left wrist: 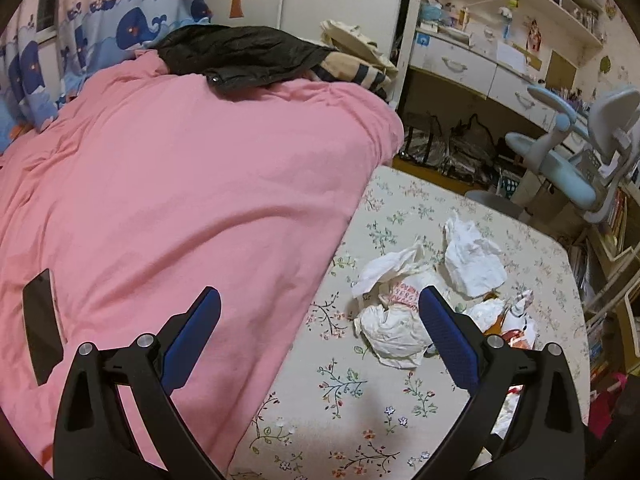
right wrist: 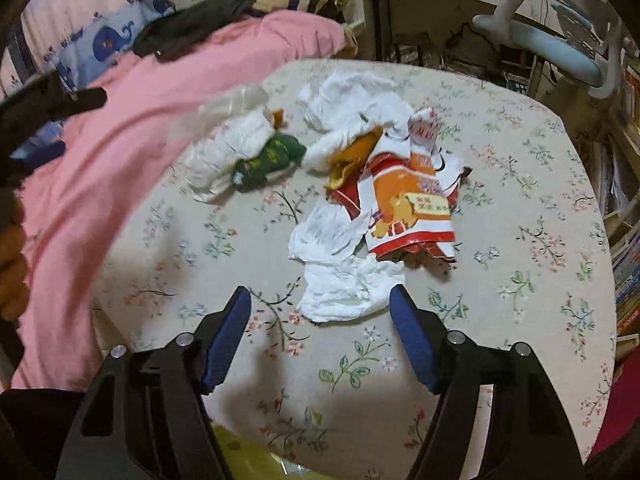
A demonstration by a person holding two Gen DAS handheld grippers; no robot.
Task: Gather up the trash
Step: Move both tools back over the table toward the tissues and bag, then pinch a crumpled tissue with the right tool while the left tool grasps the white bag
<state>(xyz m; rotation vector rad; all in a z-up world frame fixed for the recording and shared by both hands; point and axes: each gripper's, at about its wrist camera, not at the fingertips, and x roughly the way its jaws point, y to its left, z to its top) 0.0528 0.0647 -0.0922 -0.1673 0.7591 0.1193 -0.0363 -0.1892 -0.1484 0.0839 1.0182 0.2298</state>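
A pile of trash lies on the floral bed sheet (right wrist: pixel 520 200): crumpled white tissues (right wrist: pixel 348 288), an orange and red snack wrapper (right wrist: pixel 408 212), a green wrapper (right wrist: pixel 268 158) and a white plastic bag (right wrist: pixel 224 152). My right gripper (right wrist: pixel 320 300) is open and empty, just short of the nearest tissue. In the left wrist view the tissues (left wrist: pixel 472 256) and a crumpled white bag (left wrist: pixel 392 332) lie ahead. My left gripper (left wrist: pixel 320 300) is open and empty, its right finger over the pile's edge. The left gripper also shows at the left edge of the right wrist view (right wrist: pixel 44 120).
A pink duvet (left wrist: pixel 180 184) covers the bed's left side, with a dark phone (left wrist: pixel 42 324) on it and dark clothes (left wrist: pixel 240 56) at the far end. A light blue chair (left wrist: pixel 576 160) and a desk with drawers (left wrist: pixel 472 68) stand beyond the bed. Bookshelves (right wrist: pixel 624 264) are at the right.
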